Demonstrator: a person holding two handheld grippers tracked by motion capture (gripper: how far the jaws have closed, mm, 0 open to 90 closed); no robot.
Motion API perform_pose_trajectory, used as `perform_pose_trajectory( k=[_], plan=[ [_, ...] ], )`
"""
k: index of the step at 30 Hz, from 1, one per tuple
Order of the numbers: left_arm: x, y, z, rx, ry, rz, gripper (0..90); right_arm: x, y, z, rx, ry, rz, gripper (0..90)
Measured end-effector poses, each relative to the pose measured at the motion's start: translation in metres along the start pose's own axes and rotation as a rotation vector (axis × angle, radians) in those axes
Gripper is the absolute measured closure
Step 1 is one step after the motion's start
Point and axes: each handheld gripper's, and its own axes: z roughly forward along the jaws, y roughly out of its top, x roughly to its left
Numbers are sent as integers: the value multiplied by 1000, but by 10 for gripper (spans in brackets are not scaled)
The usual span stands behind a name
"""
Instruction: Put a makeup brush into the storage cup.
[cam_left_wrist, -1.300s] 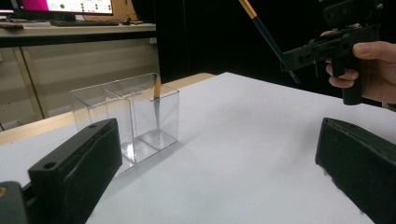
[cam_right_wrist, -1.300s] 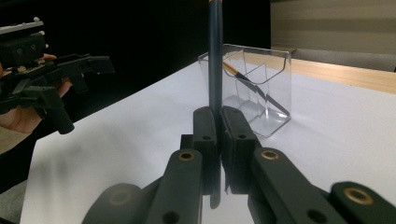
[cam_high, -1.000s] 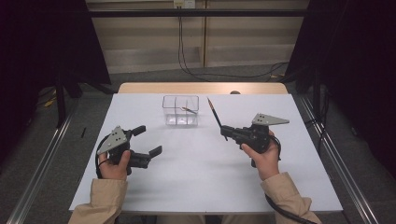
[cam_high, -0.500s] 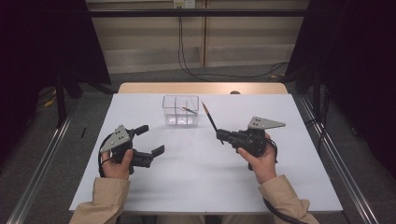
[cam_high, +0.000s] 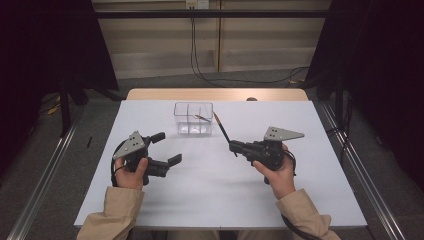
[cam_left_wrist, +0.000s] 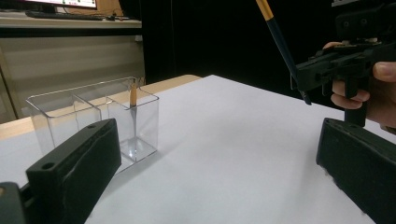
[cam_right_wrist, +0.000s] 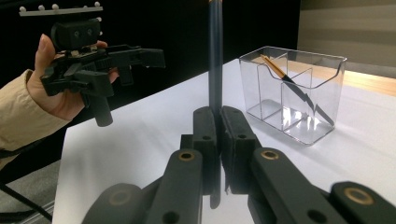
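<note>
My right tongs are clamped on a dark brush near the clear organizer; left tongs just gaping apart.

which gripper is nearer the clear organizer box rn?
Right. The right gripper, clamping a dark pencil, sits just off the clear organizer box; the left gripper rests open, farther back.

My black right gripper is clamping a dark pencil tipped in orange-gold; the clear box is showing another orange-and-black pencil over the white table.
</note>
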Motion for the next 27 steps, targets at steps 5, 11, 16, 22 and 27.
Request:
perform_pose_trajectory(
  k=[5,11,16,22,27],
  plan=[
    [2,2,4,4,2,-36,0,1,0,-2,-5,-5,-13,852],
    [1,5,12,13,-14,-54,0,1,0,-3,-7,0,-17,852],
    [-2,8,20,17,-25,-55,0,1,0,-2,-7,4,-25,852],
    [-5,11,28,34,-57,-51,0,2,0,-2,-3,7,-39,852],
    [-6,12,32,28,-61,-69,0,3,0,-2,-2,8,-40,852]
  ],
)
